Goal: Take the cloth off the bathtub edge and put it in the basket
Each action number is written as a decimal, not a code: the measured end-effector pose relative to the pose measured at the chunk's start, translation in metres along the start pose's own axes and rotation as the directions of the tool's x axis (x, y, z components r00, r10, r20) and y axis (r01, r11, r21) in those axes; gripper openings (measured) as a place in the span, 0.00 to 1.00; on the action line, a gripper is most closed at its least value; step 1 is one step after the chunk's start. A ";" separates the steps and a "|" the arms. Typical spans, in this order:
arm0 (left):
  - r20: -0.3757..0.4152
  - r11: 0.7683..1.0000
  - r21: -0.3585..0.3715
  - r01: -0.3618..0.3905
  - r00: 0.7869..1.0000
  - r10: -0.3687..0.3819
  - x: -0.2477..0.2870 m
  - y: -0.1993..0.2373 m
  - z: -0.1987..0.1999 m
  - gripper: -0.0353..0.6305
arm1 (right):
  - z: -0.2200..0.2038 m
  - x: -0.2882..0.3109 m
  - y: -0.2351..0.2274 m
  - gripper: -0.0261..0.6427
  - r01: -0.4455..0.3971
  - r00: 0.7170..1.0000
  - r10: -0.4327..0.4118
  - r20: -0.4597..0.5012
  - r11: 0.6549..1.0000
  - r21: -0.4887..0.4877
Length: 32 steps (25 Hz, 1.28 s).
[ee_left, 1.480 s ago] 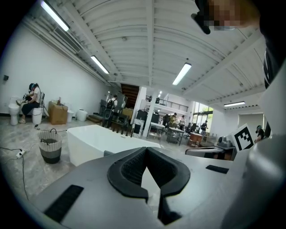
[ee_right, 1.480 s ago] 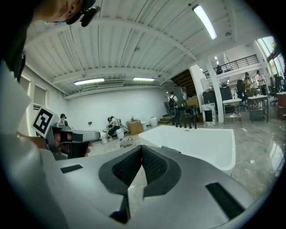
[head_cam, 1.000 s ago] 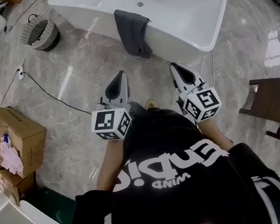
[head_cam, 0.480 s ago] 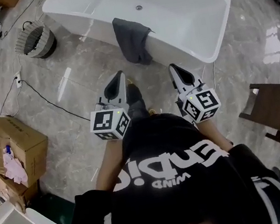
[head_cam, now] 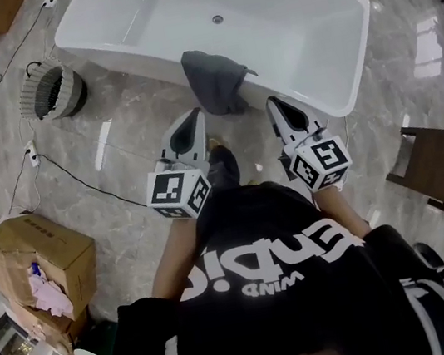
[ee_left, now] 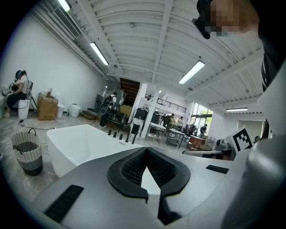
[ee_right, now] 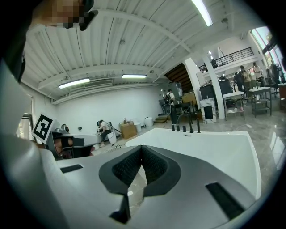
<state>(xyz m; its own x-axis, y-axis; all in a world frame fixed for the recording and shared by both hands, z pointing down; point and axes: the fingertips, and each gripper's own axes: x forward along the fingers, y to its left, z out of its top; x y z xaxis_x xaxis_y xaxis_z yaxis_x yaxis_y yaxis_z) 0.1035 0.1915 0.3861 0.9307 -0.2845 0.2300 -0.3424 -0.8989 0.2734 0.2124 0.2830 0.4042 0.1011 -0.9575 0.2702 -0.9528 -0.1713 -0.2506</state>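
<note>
A dark grey cloth hangs over the near edge of the white bathtub. A round woven basket stands on the floor left of the tub, also seen in the left gripper view as the basket. My left gripper points at the tub, just left of and below the cloth, jaws shut with nothing in them. My right gripper sits just right of the cloth, jaws shut and empty. The bathtub fills the middle of the left gripper view, and the bathtub lies ahead in the right gripper view.
A black cable runs across the marble floor at left. Cardboard boxes stand at lower left. A dark wooden chair is at right. People and tables stand far off in the hall.
I have stepped closer to the bathtub. Both grippers now reach nearly to the hanging cloth. The basket and boxes have shifted in the head view.
</note>
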 end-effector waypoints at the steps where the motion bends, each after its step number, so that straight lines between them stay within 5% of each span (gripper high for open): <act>1: -0.002 1.000 0.008 0.022 1.000 -0.022 0.009 0.006 0.005 0.07 | 0.003 0.008 -0.003 0.06 0.016 1.000 -0.016 0.003 1.000 0.004; 10: -0.043 0.983 0.037 0.179 0.983 -0.177 0.070 0.037 0.032 0.07 | 0.025 0.051 -0.029 0.06 0.155 0.988 -0.156 0.011 0.987 0.040; 32: -0.133 0.981 0.005 0.193 0.973 -0.191 0.139 0.041 0.002 0.07 | 0.004 0.084 -0.077 0.06 0.163 0.986 -0.159 -0.053 0.985 0.064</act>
<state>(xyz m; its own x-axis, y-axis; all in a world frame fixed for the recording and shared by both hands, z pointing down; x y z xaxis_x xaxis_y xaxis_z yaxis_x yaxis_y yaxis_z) 0.2189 0.1142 0.4269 0.9532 -0.0606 0.2961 -0.1554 -0.9386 0.3080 0.2955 0.2150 0.4422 0.2363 -0.9042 0.3557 -0.9034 -0.3392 -0.2622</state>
